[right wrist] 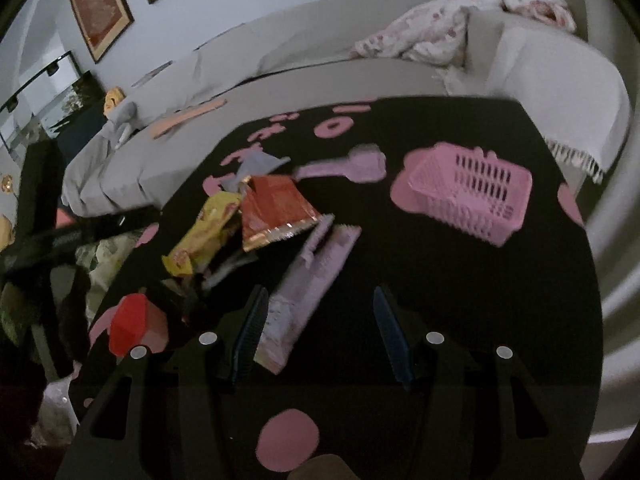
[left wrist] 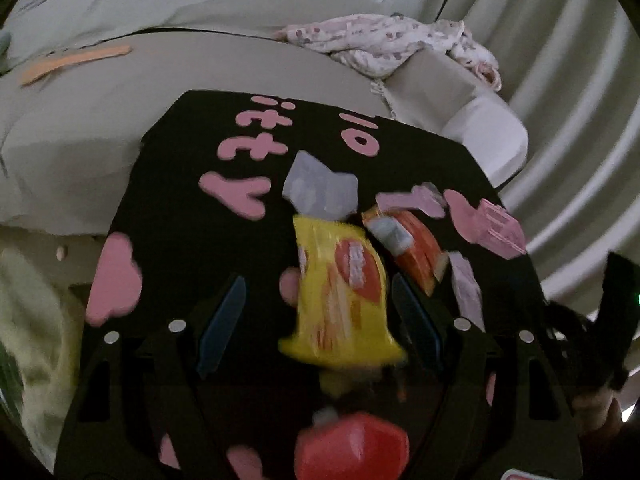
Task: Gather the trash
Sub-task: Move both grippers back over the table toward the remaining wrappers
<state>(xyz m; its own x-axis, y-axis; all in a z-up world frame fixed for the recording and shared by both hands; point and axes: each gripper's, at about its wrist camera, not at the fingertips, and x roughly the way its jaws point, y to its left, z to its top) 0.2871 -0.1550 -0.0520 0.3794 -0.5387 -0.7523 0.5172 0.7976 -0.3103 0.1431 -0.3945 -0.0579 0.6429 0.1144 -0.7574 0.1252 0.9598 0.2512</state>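
Red lid-like piece [left wrist: 352,448] sits nearest, on the black table [left wrist: 180,208]. Left gripper [left wrist: 320,312] hangs open around the yellow wrapper [left wrist: 344,292] (contact unclear); right gripper [right wrist: 320,332] gapes empty beside a lilac packet [right wrist: 304,292], pink basket [right wrist: 472,192] beyond.

Both the left gripper [left wrist: 320,320] and the right gripper [right wrist: 318,332] are matte black plastic. Each finger carries a ribbed blue pad [left wrist: 222,324]. Round silver screws [right wrist: 435,337] dot the black arms.
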